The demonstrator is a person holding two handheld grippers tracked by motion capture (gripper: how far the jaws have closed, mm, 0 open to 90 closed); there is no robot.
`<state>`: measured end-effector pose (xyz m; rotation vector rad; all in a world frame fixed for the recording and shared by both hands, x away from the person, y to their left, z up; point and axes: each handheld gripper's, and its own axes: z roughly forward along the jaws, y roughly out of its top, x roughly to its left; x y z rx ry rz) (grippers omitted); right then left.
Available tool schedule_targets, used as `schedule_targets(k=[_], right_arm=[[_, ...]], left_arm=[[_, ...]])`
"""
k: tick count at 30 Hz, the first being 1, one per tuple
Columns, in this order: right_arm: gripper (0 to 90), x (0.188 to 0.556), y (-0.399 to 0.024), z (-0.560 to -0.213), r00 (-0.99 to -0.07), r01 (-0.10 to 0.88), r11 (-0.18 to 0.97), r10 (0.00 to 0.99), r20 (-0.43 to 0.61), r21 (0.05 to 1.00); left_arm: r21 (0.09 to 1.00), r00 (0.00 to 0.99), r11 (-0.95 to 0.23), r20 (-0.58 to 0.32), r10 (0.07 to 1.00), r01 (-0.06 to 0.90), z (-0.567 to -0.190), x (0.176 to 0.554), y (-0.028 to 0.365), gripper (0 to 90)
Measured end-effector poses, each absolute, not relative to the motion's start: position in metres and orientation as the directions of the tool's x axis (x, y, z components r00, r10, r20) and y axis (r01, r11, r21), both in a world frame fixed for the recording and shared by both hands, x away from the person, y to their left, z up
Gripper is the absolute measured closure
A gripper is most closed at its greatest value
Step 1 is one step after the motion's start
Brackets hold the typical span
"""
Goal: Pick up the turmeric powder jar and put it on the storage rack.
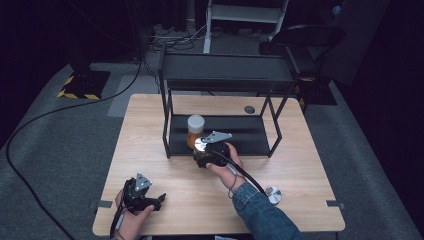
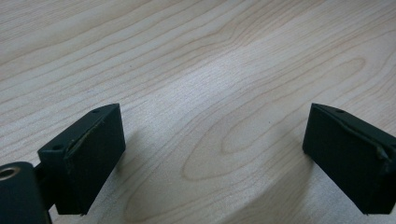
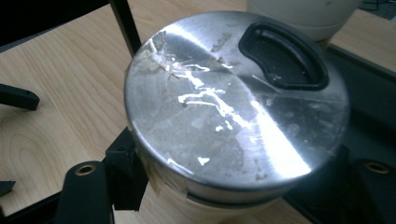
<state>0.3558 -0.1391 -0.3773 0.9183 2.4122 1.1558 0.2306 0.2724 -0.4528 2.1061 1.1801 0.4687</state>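
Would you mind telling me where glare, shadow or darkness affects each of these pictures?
High view: the room around the table is nearly black, and only the tabletop is well lit. Right gripper view: bright streaks of glare cross the metal lid held in the right claw. Left gripper view: soft shadows fall beside the left claw, with a pale sheen on the wood.

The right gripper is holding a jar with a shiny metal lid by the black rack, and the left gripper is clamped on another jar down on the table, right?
Not quite. The left gripper holds nothing: the left gripper view shows its jaws apart over the bare table. The rest holds: right gripper, metal-lidded jar, black rack.
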Motion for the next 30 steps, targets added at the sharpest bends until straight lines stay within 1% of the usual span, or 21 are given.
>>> schedule_targets(k=[13, 23, 30], right_arm=[[31.5, 0.359, -0.156, -0.355, -0.705, 0.413, 0.453, 0.709, -0.038, 0.790], [31.5, 0.368, -0.163, -0.347, -0.664, 0.426, 0.426, 0.747, -0.044, 0.798], [31.5, 0.377, -0.165, -0.351, -0.627, 0.444, 0.403, 0.778, -0.044, 0.800]], left_arm=[[0.703, 0.526, -0.367, -0.013, 0.850, 0.610, -0.453, 0.231, 0.272, 5.7], [0.703, 0.527, -0.367, -0.013, 0.849, 0.609, -0.453, 0.230, 0.273, 5.7], [0.702, 0.529, -0.369, -0.012, 0.849, 0.609, -0.453, 0.231, 0.273, 5.6]])
